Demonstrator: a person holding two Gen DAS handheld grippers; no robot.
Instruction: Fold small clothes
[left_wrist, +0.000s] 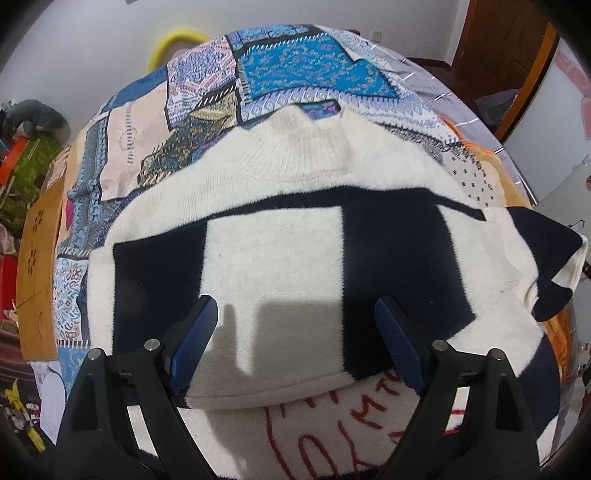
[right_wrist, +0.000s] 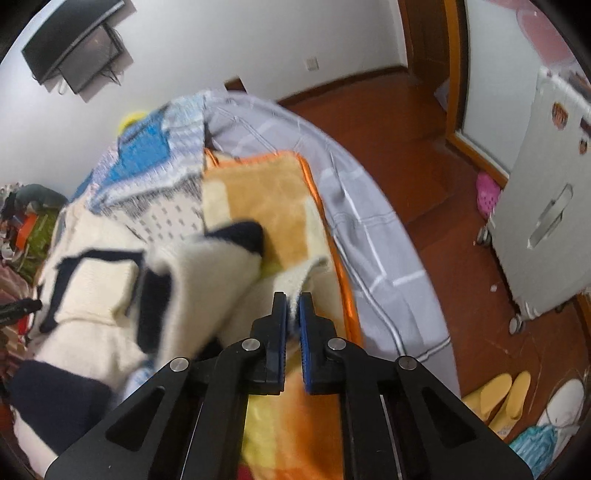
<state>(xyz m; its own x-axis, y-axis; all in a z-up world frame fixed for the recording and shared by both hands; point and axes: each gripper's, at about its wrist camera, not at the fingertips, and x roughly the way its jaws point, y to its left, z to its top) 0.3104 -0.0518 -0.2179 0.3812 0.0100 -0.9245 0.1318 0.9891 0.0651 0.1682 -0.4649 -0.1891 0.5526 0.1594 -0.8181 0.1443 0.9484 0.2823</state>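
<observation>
A cream knitted sweater with black rectangular blocks and a ribbed collar (left_wrist: 288, 236) lies spread on a patchwork-print bedspread in blues, pinks and beige (left_wrist: 207, 107), directly ahead of and below the left gripper (left_wrist: 295, 339), its collar at the far end from that gripper and its folded lower edge nearest. The left gripper hangs over the sweater's middle with its blue-padded jaws spread wide, one pad over a black block on each side, nothing pinched between them; its shadow falls on the cream panel just ahead of it. Beneath the sweater's near edge, closest to that gripper, lies a white fabric with red line drawing and lettering (left_wrist: 332, 428). From the right wrist view, the right gripper (right_wrist: 293, 306) is clenched on a cream edge of the sweater (right_wrist: 207, 273), a thin fold of knit standing up between its blue pads, with the rest of the garment bunched and trailing away to the gripper's left, blurred. Under and just ahead of this gripper lies a plush orange and yellow blanket (right_wrist: 258, 195), and to its right a grey bedsheet with white lines (right_wrist: 369, 236) curves along the bed's edge. Farther right is a reddish-brown wooden floor (right_wrist: 461, 258), with a white cabinet on castors (right_wrist: 546, 221) and a pair of yellow slippers (right_wrist: 498, 398) on it
</observation>
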